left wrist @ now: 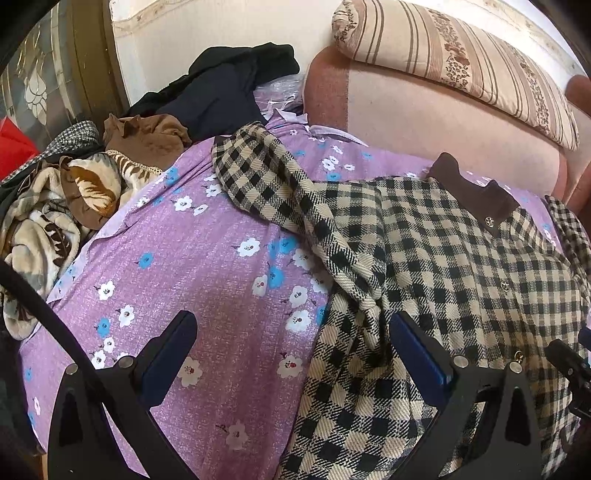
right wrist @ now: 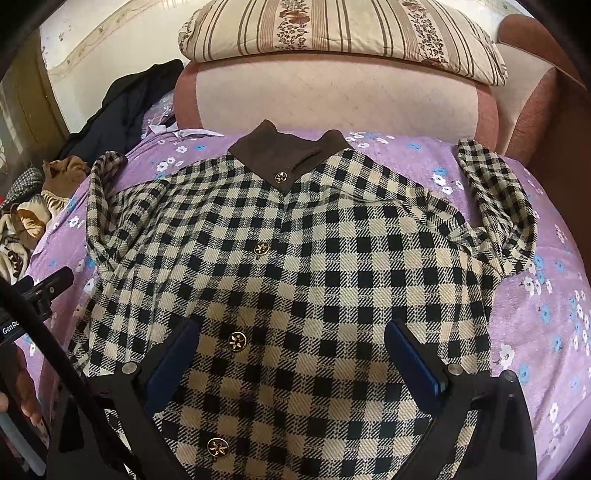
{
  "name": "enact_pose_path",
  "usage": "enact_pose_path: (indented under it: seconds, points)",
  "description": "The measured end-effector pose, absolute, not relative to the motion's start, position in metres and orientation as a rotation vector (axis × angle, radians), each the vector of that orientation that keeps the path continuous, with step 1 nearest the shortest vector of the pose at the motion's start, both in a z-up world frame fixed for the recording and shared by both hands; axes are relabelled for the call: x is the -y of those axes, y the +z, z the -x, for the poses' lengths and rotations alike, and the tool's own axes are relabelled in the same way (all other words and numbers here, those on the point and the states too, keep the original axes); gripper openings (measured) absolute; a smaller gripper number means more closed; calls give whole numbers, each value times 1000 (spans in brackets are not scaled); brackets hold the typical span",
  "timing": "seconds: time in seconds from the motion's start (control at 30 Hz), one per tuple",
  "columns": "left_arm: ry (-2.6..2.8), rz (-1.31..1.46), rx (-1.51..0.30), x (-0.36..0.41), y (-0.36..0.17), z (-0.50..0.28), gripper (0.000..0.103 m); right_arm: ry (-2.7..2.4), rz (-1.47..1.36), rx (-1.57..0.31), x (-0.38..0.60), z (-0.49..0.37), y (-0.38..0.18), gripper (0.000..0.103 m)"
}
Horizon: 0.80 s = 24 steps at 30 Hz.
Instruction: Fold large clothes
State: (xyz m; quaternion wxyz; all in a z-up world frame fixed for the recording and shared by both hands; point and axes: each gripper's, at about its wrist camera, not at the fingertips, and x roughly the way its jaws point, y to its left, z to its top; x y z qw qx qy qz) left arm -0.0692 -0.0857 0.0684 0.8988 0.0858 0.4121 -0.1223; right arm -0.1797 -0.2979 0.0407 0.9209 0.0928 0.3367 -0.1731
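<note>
A beige and black checked jacket [right wrist: 314, 258] with a brown collar [right wrist: 288, 155] and gold buttons lies face up on a purple flowered bedspread [right wrist: 535, 314]. Its left sleeve [left wrist: 280, 192] stretches out toward the bed's far left; the right sleeve [right wrist: 495, 199] bends back near the headboard. My left gripper [left wrist: 291, 328] hovers open over the jacket's left edge and the bedspread [left wrist: 184, 258]. My right gripper [right wrist: 291, 332] is open above the jacket's buttoned front, nothing between its fingers. The left gripper [right wrist: 48, 284] also shows at the left edge of the right wrist view.
A pink padded headboard [right wrist: 332, 99] with a striped pillow [right wrist: 351, 33] on top closes the far side. Dark clothes [left wrist: 221, 85], a brown garment [left wrist: 147, 136] and a patterned blanket [left wrist: 48, 214] are heaped at the bed's left. A hand [right wrist: 22, 391] shows at lower left.
</note>
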Motion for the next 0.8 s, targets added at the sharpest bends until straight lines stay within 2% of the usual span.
enact_pose_path:
  seconds: [0.8]
  points:
    - [-235, -177, -866, 86, 65, 65, 103, -367, -218, -699, 306, 178, 33, 102]
